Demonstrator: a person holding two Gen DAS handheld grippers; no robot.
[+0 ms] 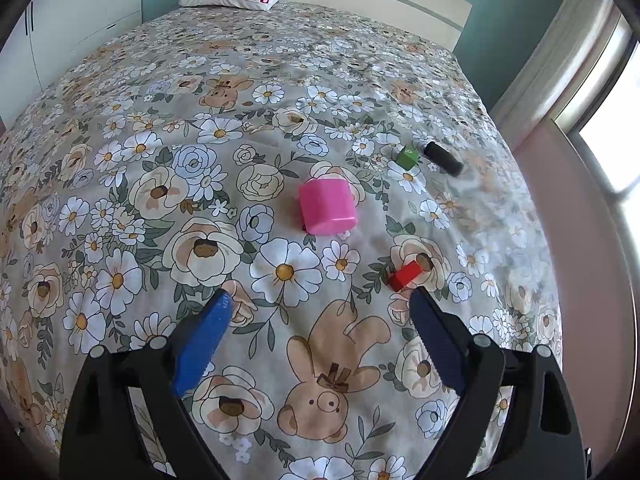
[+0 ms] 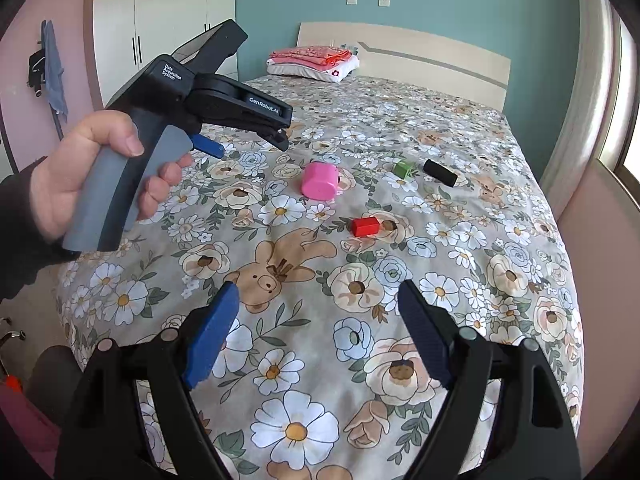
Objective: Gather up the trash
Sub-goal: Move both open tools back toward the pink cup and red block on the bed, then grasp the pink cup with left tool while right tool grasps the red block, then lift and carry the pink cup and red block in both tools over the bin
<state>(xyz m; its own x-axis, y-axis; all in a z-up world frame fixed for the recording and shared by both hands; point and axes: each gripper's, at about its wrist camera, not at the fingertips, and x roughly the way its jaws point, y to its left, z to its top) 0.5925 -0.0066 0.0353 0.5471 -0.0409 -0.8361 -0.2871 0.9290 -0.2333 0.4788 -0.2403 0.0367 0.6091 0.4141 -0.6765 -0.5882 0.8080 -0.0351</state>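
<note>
Trash lay scattered on the floral bedspread (image 2: 460, 240): a red block (image 2: 365, 226) nearest the foot, a pink cup (image 2: 319, 181) on its side beyond it, and a green block (image 2: 403, 168) just beside a black cylinder (image 2: 440, 172) farther right. Both tongs stood spread and held nothing, the left gripper (image 1: 320, 300) hovering low over the cover with its right fingertip close by the red block, the right gripper (image 2: 318, 294) above the rabbit print, well short of the items. Folded pink bedding (image 2: 314, 58) sat by the headboard (image 2: 420, 56), and a hand (image 2: 80, 176) gripped the left tool's grey handle.
</note>
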